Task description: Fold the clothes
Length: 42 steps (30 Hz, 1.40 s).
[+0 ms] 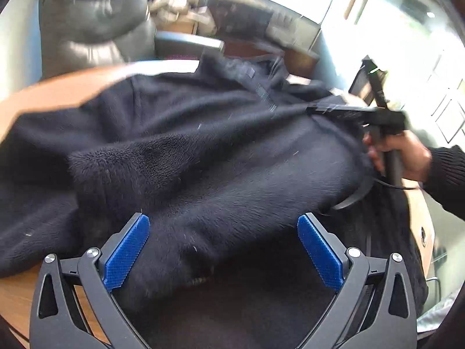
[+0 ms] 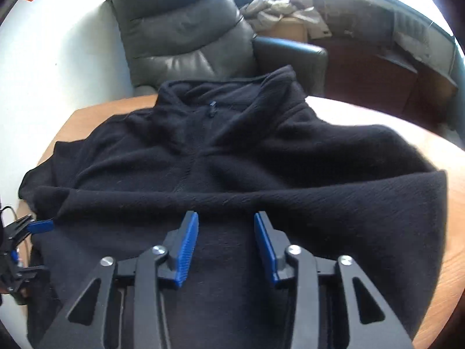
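A black fleece zip jacket (image 2: 226,157) lies front-up on a round wooden table (image 2: 87,119), collar at the far side, with a sleeve folded across its lower body. It also fills the left wrist view (image 1: 203,151). My left gripper (image 1: 223,226) is open, its blue pads just above the fleece near its near edge. My right gripper (image 2: 226,221) is open over the jacket's lower middle. In the left wrist view the right gripper (image 1: 319,110) lies over the jacket's right side. In the right wrist view the left gripper's blue fingertip (image 2: 40,226) shows at the jacket's left edge.
A grey leather armchair (image 2: 180,29) stands just behind the table. Cardboard boxes and clutter (image 2: 287,20) sit at the back. Dark cabinets (image 2: 377,67) stand at the back right. Bright windows (image 1: 392,29) are to the right. Bare table wood shows at the right (image 2: 453,232).
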Each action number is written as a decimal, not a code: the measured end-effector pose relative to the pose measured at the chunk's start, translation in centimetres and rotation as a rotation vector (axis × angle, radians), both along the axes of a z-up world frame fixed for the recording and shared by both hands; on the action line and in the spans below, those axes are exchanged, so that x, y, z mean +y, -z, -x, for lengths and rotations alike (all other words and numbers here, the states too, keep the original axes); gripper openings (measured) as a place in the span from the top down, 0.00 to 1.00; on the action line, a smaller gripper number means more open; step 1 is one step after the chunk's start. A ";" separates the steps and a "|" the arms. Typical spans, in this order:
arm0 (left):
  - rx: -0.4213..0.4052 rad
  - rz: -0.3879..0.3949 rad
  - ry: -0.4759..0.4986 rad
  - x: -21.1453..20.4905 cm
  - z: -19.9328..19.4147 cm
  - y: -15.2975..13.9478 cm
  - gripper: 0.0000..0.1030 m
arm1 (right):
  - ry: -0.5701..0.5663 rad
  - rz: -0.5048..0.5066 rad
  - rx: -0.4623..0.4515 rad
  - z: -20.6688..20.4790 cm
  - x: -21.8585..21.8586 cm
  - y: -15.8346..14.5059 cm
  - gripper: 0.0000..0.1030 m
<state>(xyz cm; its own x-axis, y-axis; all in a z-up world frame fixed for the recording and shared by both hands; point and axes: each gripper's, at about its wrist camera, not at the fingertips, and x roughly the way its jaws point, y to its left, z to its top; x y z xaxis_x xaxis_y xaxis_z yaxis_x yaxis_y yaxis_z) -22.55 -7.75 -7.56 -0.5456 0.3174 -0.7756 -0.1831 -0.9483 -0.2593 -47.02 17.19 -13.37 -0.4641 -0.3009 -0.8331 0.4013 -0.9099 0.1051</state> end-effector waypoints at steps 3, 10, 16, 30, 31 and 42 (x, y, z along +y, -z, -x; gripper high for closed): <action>0.002 0.039 0.032 0.5 -0.9 1.1 0.00 | 0.087 -0.116 0.060 0.3 2.6 -0.7 0.57; 0.045 0.064 0.067 2.5 -1.2 0.3 0.00 | 0.036 -0.108 0.149 -9.1 3.7 -4.4 0.06; -0.033 0.146 0.047 2.5 -0.6 2.2 0.00 | 0.058 -0.153 0.082 -11.0 6.5 -0.7 0.10; -0.021 0.124 -0.010 2.1 -2.4 2.0 0.00 | 0.031 -0.092 0.060 -15.8 8.4 -0.8 0.14; -0.017 0.122 -0.013 2.0 -2.4 2.0 0.00 | 0.044 -0.118 0.067 -16.0 8.3 -1.2 0.15; 0.100 -0.139 -0.458 -18.9 -10.9 -5.0 0.00 | -0.109 -0.113 0.362 -21.3 -8.0 -14.1 0.06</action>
<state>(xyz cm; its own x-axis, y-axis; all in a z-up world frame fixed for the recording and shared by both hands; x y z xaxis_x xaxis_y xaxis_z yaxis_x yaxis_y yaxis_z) -11.65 -26.64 -2.59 -0.7231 0.1243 -0.6794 0.2146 -0.8946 -0.3920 -25.71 9.19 0.77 -0.7041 -0.2807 -0.6523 0.4890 -0.8578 -0.1587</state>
